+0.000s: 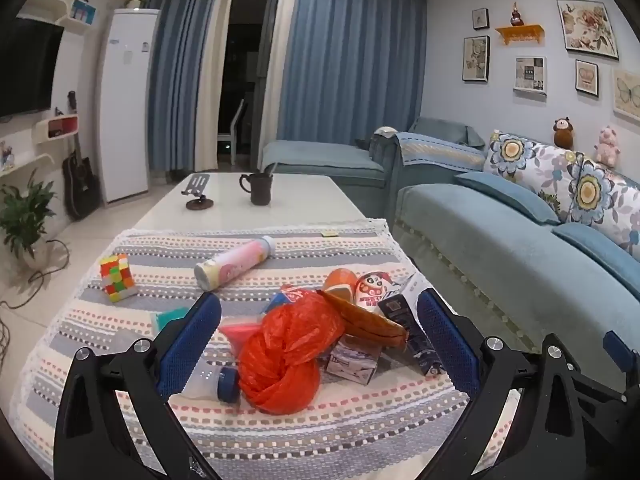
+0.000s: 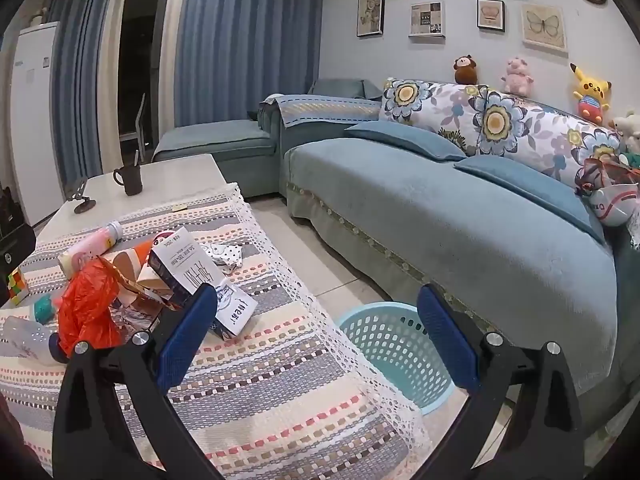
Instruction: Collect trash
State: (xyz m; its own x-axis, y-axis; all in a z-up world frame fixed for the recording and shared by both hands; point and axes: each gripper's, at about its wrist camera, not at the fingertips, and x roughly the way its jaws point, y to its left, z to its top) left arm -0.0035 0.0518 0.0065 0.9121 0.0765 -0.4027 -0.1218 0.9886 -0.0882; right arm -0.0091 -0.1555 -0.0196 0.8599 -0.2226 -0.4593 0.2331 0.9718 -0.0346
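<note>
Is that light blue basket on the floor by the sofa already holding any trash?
Empty, as far as it shows. The right wrist view looks into the basket and only bare perforated walls appear; a finger hides part of it.

Dim cool indoor light, fisheye edge warping, dark corners

My left camera looks slightly down along its fingers, close over the striped cloth (image 1: 280, 432), facing the curtains (image 1: 352, 52). My right camera sits further right, over the cloth's edge and floor. Both share the red bag (image 1: 288, 352), mug (image 1: 258, 189) and sofa (image 1: 500, 248).
</note>
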